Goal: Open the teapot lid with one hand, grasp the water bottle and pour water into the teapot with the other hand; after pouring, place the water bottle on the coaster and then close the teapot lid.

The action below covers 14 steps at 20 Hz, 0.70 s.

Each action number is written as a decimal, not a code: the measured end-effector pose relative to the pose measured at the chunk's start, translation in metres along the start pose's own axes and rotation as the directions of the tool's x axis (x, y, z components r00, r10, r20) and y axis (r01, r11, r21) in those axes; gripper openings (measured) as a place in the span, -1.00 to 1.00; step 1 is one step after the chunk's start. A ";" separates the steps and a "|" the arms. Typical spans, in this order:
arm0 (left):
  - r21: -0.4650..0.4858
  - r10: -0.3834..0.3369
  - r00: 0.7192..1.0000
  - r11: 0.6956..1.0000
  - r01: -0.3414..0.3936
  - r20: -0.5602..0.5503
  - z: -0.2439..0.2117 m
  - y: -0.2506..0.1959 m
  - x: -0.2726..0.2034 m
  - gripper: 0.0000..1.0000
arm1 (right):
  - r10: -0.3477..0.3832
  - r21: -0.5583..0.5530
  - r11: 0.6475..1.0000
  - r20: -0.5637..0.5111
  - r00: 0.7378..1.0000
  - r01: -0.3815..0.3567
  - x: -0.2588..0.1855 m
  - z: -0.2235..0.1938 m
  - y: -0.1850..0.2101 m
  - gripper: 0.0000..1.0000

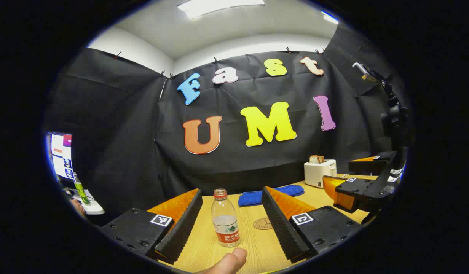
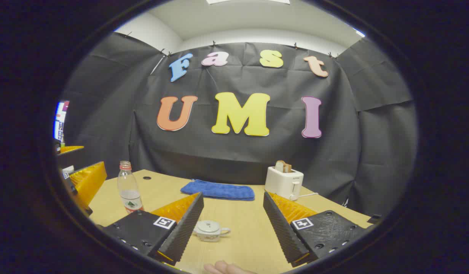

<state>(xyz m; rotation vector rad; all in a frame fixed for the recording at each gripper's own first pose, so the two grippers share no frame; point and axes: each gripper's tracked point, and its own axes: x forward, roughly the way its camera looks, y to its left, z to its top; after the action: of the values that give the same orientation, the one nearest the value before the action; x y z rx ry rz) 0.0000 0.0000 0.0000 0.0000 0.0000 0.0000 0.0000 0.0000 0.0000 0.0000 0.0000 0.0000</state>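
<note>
A clear water bottle [image 1: 225, 218] with a red cap and a red label stands upright on the wooden table, between the fingers of my open left gripper [image 1: 233, 243] and apart from both. A round coaster [image 1: 262, 223] lies just right of the bottle. In the right gripper view a small white teapot [image 2: 209, 230] with its lid on sits on the table between the fingers of my open right gripper [image 2: 234, 243], closer to the left finger. The bottle [image 2: 129, 188] stands farther off to the left there. The right gripper [image 1: 356, 188] hangs at the right edge of the left gripper view.
A folded blue cloth [image 2: 218, 190] lies at the back of the table [image 2: 242, 217]. A white toaster [image 2: 284, 183] with bread in it stands at the back right. A thumb [image 1: 230, 262] shows at the bottom. A monitor [image 1: 62, 154] is at the far left.
</note>
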 end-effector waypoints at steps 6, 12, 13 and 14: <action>0.000 -0.045 0.997 0.999 0.046 -0.055 -0.025 -0.001 0.008 0.98 | -0.017 -0.038 0.999 -0.052 0.999 0.015 0.023 -0.038 0.015 0.92; -0.049 -0.008 0.999 0.999 0.005 -0.048 -0.023 0.006 0.013 0.98 | -0.006 -0.022 1.000 -0.088 0.996 0.004 0.035 -0.060 0.013 0.94; -0.034 0.014 0.999 0.999 -0.015 -0.044 -0.022 0.012 0.013 0.98 | 0.002 -0.014 1.000 -0.092 0.996 -0.003 0.038 -0.064 0.014 0.94; -0.026 0.030 0.999 0.999 -0.031 -0.039 -0.022 0.015 0.013 0.98 | 0.009 -0.004 1.000 -0.096 0.995 -0.010 0.041 -0.067 0.016 0.94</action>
<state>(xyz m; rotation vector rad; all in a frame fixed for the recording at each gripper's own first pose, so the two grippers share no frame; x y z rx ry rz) 0.0126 0.0149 -0.0217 -0.0268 0.0386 0.0303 0.0409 0.0160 -0.0670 -0.0049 0.0957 0.0093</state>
